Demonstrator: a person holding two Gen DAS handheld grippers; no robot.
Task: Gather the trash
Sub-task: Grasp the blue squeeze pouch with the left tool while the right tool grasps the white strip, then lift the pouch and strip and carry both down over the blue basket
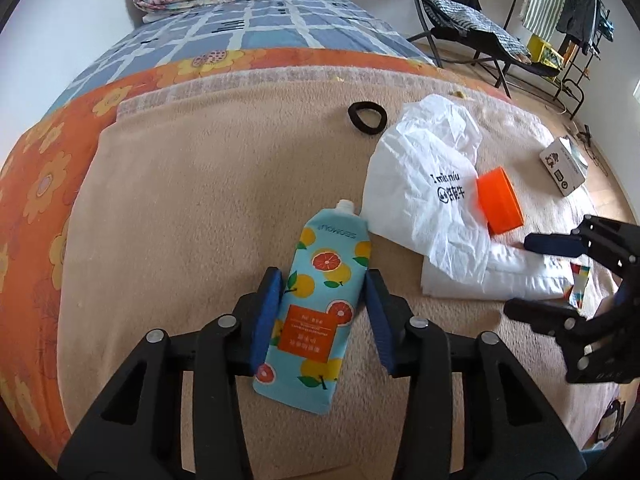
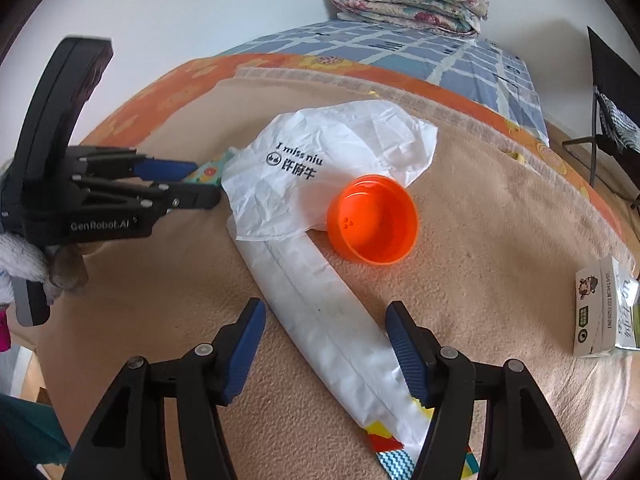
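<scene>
Left gripper: jaws spread wide on either side of the pouch, a blue refill pack printed with oranges, lying flat on the tan blanket with its spout pointing away; whether the pads touch the pouch cannot be told. Right gripper: jaws wide open, straddling the long white wrapper, which lies diagonally on the blanket; no grip on it visible. The white bag, crumpled and printed with black lettering, lies at the wrapper's far end, overlapping it. The orange cup lies on its side against the bag, mouth toward the right camera. A carton lies near the blanket's right edge, well apart from the rest. A black ring lies beyond the bag, just beside its far edge.
</scene>
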